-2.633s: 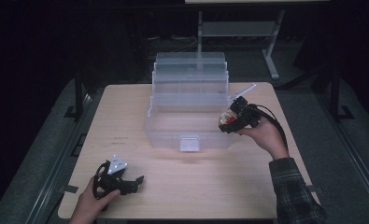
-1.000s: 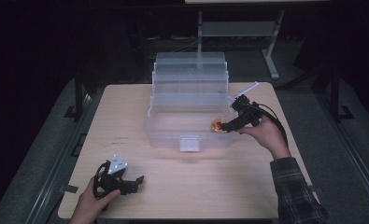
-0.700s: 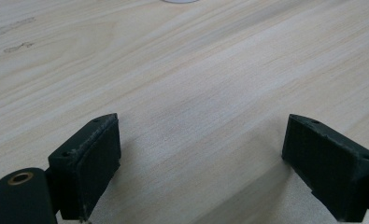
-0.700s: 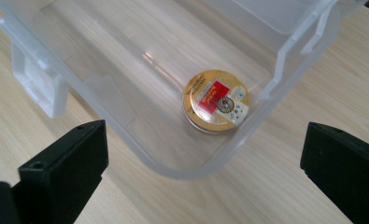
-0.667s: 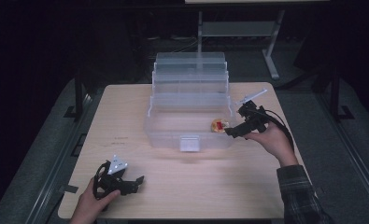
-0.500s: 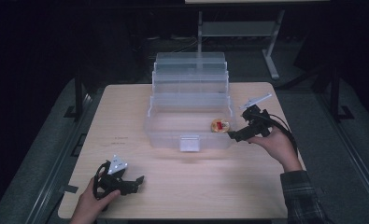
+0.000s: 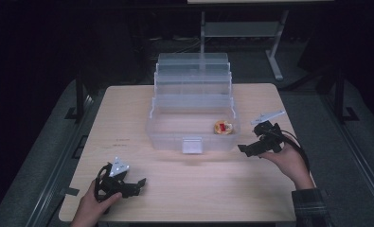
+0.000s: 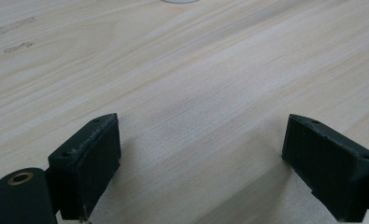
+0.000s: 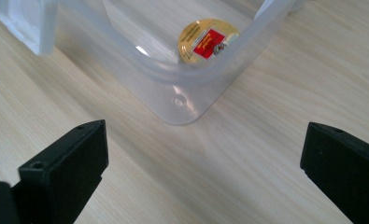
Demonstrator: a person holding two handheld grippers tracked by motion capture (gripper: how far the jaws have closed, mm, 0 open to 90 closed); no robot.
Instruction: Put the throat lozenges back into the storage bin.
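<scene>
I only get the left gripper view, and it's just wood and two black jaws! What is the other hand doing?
Observer: The right gripper hovers beside a clear plastic box, its jaws wide apart and holding nothing.
Operator: Is there something in the box?
Observer: Yes, a small round capsule with a gold and red lid lies on the box's floor, near the corner closest to that gripper.
Operator: Does the box have a lid?
Observer: It stands open, with clear stepped trays folded up behind it.
</scene>
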